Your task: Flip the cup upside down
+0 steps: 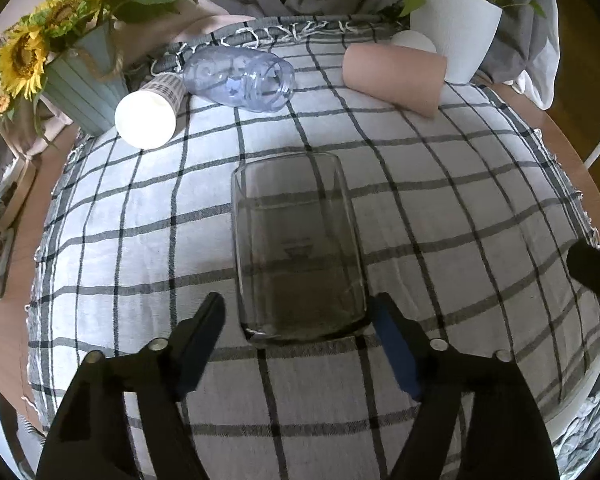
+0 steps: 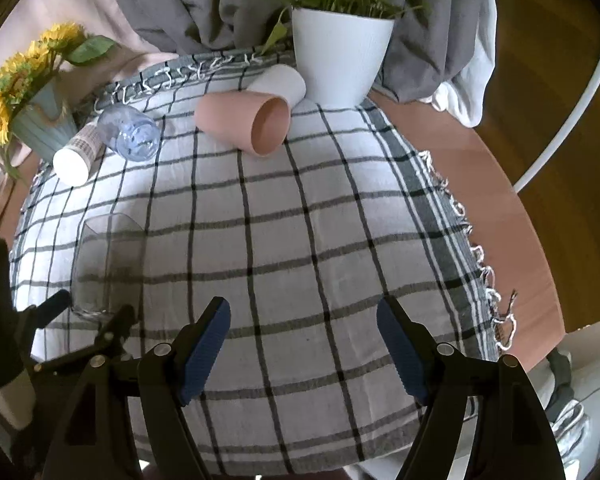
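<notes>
Left hand-held gripper is standing wide open at the near end of the clear glass cup, and its two blue pads are sitting on either side of the cup's thick base; whether they are touching the glass, I cannot tell. The cup seems to be lying on its side on the checked cloth of the table, with its long axis running straight away from this gripper and its mouth pointing to the far side. The right hand-held gripper is also gaping wide and holding nothing; for it the cup is lying off to the left, so the left one is clearly nearer. Farther back, a white paper cup, a bluish plastic bottle and a pink cup are lying down near the flower pots.
</notes>
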### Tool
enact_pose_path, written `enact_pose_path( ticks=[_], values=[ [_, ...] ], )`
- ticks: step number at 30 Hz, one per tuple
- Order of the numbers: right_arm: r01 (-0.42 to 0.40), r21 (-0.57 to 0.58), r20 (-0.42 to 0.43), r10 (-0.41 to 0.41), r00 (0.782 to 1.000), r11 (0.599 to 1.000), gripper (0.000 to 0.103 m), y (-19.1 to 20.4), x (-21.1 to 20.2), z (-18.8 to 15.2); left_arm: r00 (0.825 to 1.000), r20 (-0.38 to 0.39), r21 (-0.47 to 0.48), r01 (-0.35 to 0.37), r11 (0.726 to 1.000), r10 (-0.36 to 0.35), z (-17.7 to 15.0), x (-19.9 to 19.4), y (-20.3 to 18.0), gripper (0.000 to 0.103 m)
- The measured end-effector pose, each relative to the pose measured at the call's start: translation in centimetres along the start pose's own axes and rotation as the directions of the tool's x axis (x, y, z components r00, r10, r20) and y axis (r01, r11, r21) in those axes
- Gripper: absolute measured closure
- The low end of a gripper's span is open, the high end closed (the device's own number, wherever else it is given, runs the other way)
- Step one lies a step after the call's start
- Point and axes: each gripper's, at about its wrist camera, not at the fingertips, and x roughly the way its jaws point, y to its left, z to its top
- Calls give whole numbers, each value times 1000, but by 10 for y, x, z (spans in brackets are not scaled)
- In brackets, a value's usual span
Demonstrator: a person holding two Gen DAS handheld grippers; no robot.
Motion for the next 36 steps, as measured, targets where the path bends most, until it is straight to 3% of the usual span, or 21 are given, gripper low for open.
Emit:
enact_pose_path(
  ticks=[5,12,20,26,28,36],
  values=[
    [-11,-13,-15,11,1000,1000,28,1,4,-1,1000,-16,21,-7,1000,7,0,-1,-5,36],
    [-32,1,5,32,999,999,28,-2,0,4,998,-34,-30,50,998,-51,4,-27,2,36],
    [-81,51,13,80,997,995,28,-7,-2,10,998,0,-16,63,998,-63,20,-45,4,37],
    [-107,62,65,103,993,992,28,-2,-12,27,998,68,13,16,1000,-17,49,-49,7,38],
    [-109,65,87,103,991,992,28,0,-15,33,999,51,15,4,1000,-5,55,-45,9,45],
    [-111,75,105,103,989,991,28,-1,-20,37,997,69,-11,39,999,-38,44,-57,12,41]
  ],
)
